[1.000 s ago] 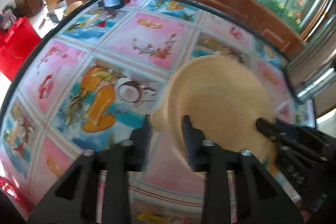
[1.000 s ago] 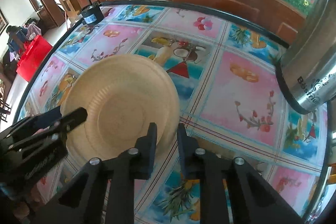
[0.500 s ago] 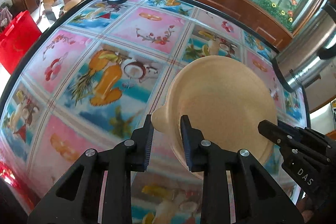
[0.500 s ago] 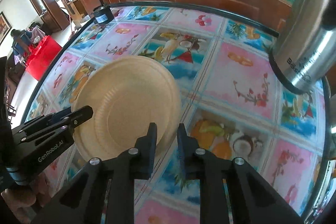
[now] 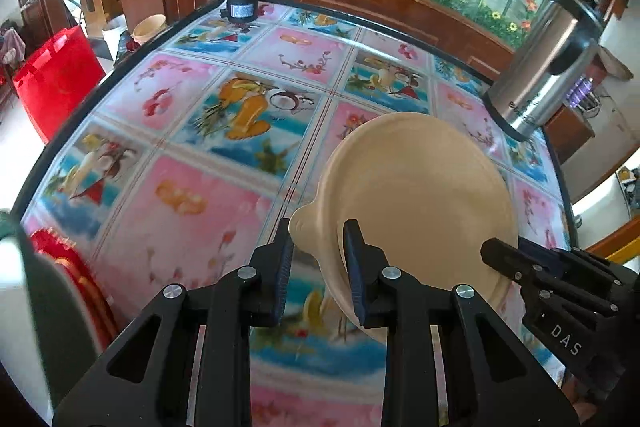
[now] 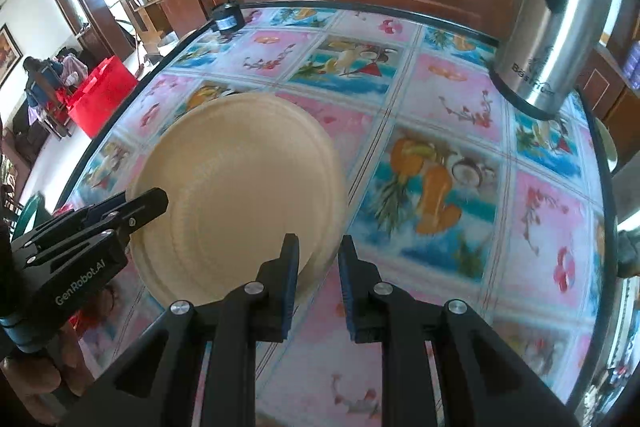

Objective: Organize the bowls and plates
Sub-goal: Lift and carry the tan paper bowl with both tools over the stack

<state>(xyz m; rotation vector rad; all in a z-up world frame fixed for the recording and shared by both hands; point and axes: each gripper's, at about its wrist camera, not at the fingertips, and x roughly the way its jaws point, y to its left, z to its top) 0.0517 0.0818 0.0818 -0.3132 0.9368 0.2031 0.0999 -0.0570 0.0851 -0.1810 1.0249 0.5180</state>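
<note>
Across the whole scene spreads the counter (image 5: 188, 203), covered with a glossy cloth of pink and blue fruit squares and edged in black. At its far right stands a tall steel flask (image 6: 560, 27), and at the far left edge a small black motor-like object (image 5: 240, 9); beyond the left edge sits a red bag (image 5: 56, 75).

Above the cloth, lifted clear of it as far as I can judge, a tan plate (image 5: 424, 203) hangs tilted between the two tools. The left gripper (image 5: 318, 271) has its fingers narrowed around the plate's near-left rim, just by a small rounded tab; the right finger presses the inside wall, while the left finger seems a hair off the outside, so the pinch looks light. The right gripper (image 6: 318, 281) reaches the opposite rim; in its own view its fingers stand narrowly apart with the plate's edge at the left one, and whether they actually clamp it I cannot tell. Both tools are thus equally close, one at each end of the plate's width, and any coming move turns on keeping that rim seated between the fingers.

Blur softens the plate and cloth in the right view. No bowls or other plates show, and no stacking spot is visible.
</note>
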